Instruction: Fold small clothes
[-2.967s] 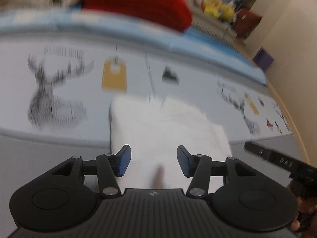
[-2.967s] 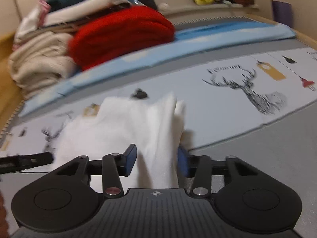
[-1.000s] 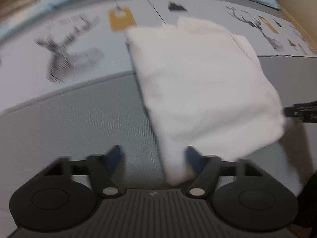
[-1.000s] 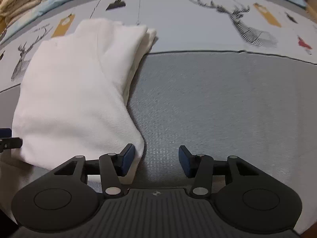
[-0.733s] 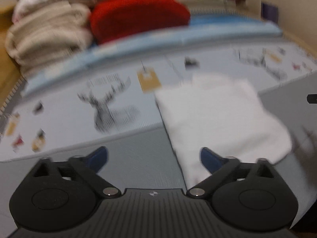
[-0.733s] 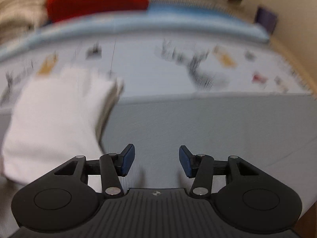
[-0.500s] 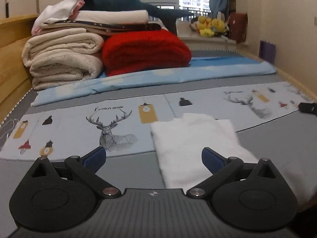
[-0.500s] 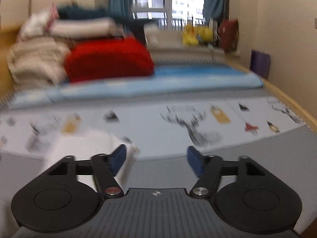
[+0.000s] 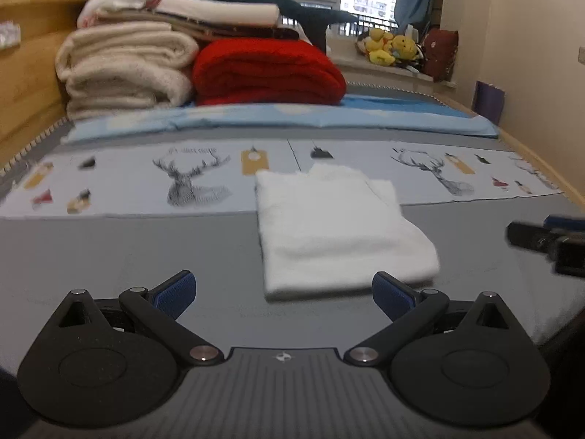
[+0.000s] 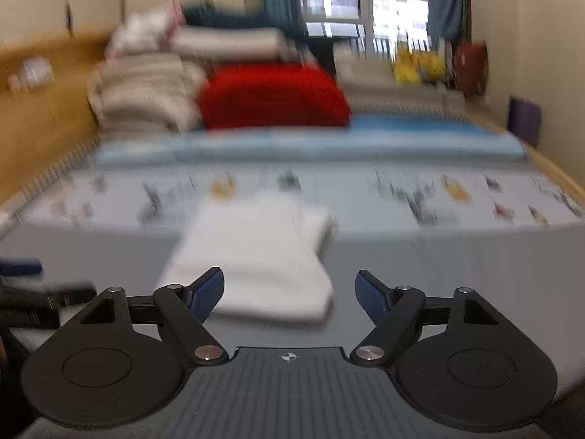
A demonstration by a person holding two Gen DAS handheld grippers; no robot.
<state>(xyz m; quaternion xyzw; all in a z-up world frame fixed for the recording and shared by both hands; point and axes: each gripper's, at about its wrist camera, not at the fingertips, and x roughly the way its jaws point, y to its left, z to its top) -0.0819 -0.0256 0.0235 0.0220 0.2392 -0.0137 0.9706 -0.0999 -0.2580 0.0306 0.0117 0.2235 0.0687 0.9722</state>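
Note:
A folded white garment [image 9: 336,230] lies flat on the grey bed cover, half over the printed deer sheet. My left gripper [image 9: 284,292] stands wide open, pulled back from the near edge of the cloth, with nothing between its blue pads. In the right wrist view, which is blurred, the same white garment [image 10: 256,256] lies ahead of my right gripper [image 10: 289,294], also wide open and holding nothing. The right gripper shows at the right edge of the left wrist view [image 9: 548,239], beside the garment.
A stack of cream blankets [image 9: 124,69] and a red blanket [image 9: 267,73] sit at the far end of the bed on a blue sheet [image 9: 278,119]. A wooden headboard [image 9: 25,73] is at the left. Plush toys [image 9: 387,47] sit on the window sill.
Both grippers let go of the white garment, opened wide and drew back and up from it. The garment now lies folded and flat on the bed.

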